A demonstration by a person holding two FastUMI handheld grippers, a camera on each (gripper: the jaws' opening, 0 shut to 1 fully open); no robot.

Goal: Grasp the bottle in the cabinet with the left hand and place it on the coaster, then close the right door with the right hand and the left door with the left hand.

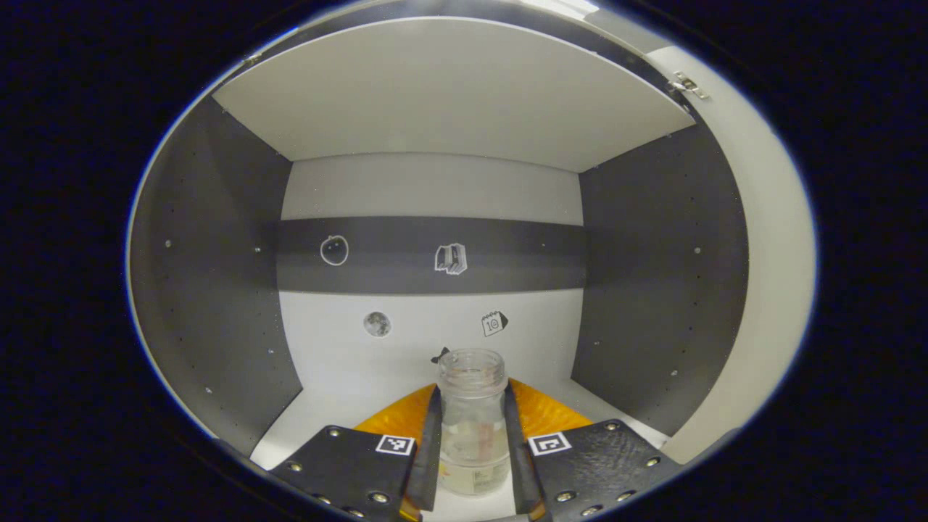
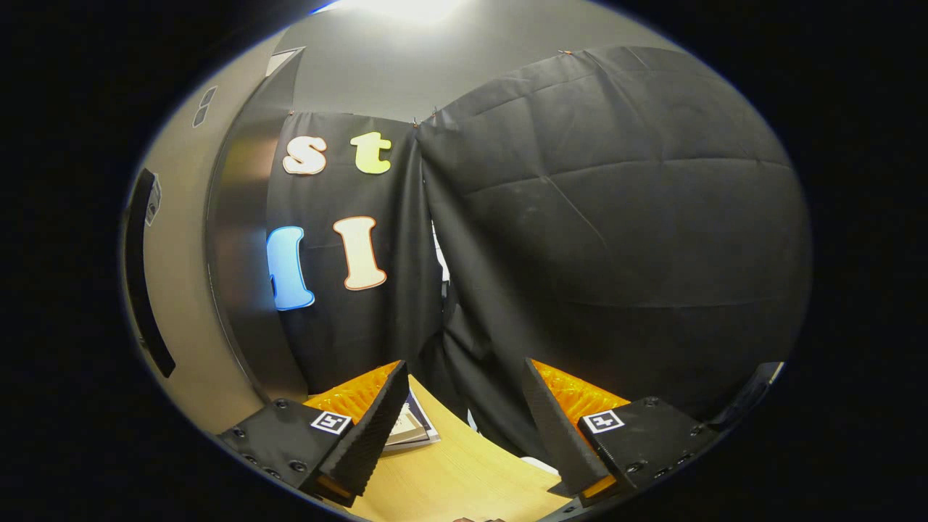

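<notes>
In the left gripper view a clear glass bottle [image 1: 472,420] with an open threaded neck stands upright on the white cabinet floor [image 1: 341,395]. My left gripper [image 1: 473,446] is inside the cabinet with both black finger pads pressed against the bottle's sides, so it is shut on the bottle. The cabinet has dark grey side walls and a white back with a dark band. In the right gripper view my right gripper [image 2: 464,420] is open with nothing between its fingers, over a wooden tabletop [image 2: 449,471], beside a cabinet door [image 2: 174,304] at the left.
A white open door edge with a metal hinge [image 1: 689,85] shows at the cabinet's right in the left gripper view. A booklet [image 2: 409,428] lies on the wooden table near the right gripper's left finger. Black cloth hangs behind the table.
</notes>
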